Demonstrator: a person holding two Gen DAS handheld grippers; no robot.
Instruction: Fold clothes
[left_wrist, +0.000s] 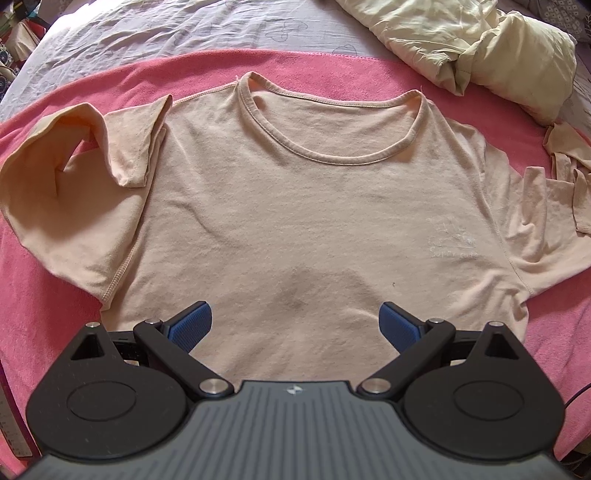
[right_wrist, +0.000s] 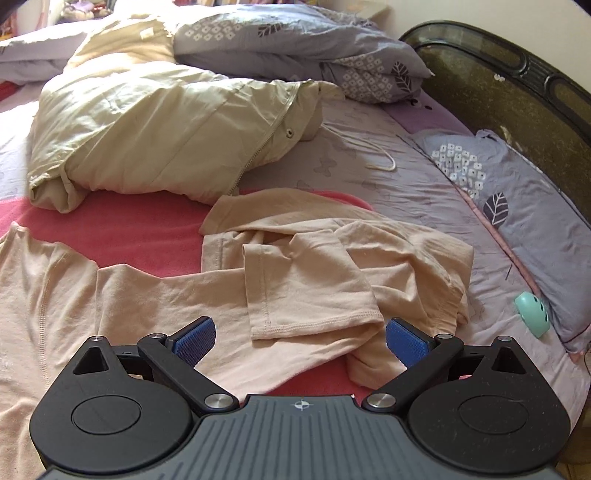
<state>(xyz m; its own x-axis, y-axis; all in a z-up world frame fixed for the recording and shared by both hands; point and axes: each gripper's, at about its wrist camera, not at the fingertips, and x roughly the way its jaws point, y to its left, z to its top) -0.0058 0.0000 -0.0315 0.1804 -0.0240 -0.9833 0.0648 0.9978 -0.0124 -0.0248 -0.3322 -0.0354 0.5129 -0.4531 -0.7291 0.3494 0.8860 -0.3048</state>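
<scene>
The shirt is pale peach, short-sleeved w/ round neck, and lies flat, front up, on a pink blanket. Neck points away from the left gripper. A faint white print sits on the chest at the view's right side, and a darker patch shows near the middle of the body. The sleeve at the left of the left view is folded over itself and stands up a bit; the other sleeve is bunched and wrinkled.

Left gripper hovers over the lower body of the shirt, jaws wide apart, nothing between them. Right gripper is over the crumpled sleeve, jaws also wide apart; the sleeve's hem lies between the blue pads, but if they touch the cloth cannot be told.

The blanket is spread on a bed w/ lilac sheet. A cream jacket w/ zipper lies beyond the shirt, grey patterned pillows behind it, dark headboard at right. A small mint object rests near the bed's edge
</scene>
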